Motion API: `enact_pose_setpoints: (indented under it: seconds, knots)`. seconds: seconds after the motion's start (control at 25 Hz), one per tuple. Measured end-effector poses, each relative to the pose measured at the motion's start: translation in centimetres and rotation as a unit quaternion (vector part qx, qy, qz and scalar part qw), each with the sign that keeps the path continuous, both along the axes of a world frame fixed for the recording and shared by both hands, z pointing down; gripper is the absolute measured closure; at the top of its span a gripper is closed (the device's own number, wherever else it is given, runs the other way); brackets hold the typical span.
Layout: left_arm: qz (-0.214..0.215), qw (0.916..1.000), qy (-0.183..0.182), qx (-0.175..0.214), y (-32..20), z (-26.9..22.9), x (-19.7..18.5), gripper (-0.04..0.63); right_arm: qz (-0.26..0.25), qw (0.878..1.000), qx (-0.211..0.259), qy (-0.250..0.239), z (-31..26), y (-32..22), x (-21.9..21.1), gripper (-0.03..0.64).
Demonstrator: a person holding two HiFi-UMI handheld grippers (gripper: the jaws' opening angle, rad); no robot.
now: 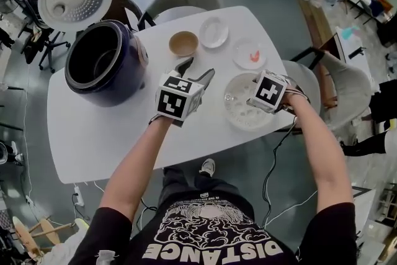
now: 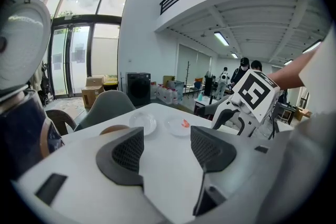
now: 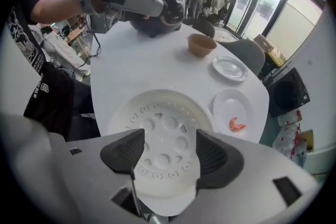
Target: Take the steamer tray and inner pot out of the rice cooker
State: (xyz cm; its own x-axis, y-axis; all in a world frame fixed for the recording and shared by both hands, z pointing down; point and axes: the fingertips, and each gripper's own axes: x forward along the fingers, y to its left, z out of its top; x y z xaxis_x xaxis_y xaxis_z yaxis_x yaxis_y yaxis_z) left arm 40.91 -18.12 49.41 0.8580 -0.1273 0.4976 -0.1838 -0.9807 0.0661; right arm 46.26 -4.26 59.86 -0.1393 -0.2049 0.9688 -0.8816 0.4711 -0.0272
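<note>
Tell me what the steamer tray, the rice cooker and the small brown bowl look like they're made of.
Steamer tray: probably plastic, matte white, with moulded round and heart-shaped holes.
Rice cooker: glossy dark blue shell that catches highlights; plastic or painted metal, the look leaves it open.
Small brown bowl: matte tan with no shine, possibly ceramic or wood; too small to tell.
</note>
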Motion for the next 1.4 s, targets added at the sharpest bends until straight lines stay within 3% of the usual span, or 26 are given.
enact_pose_setpoints:
  seconds: [0.28,0.48,0.92,1.2,1.4]
  knots:
    - [-0.036,0.9979,0.031,0.045,-2.7,-6.9,-3.3,0.308,-0.012,0.997,0.081,0.008,-8.2,-4.0,-2.1,0.307]
    - [-0.068,0.9943,0.056,0.061,-5.1,-11.2,-6.9,0.308,-0.028,0.989,0.137,0.041,-13.5,-7.3,-3.3,0.307]
    - [-0.159,0.9777,0.085,0.108,-12.6,-17.6,-19.6,0.308,-0.066,0.963,0.26,-0.001,-23.5,-16.6,-14.3,0.307]
    - [-0.227,0.9622,0.086,0.123,-17.3,-19.1,-30.2,0.308,-0.096,0.938,0.327,-0.064,-28.2,-23.0,-23.4,0.308]
    - [-0.259,0.9542,0.084,0.125,-19.7,-20.4,-36.4,0.308,-0.083,0.926,0.353,-0.11,-30.5,-26.5,-27.9,0.308]
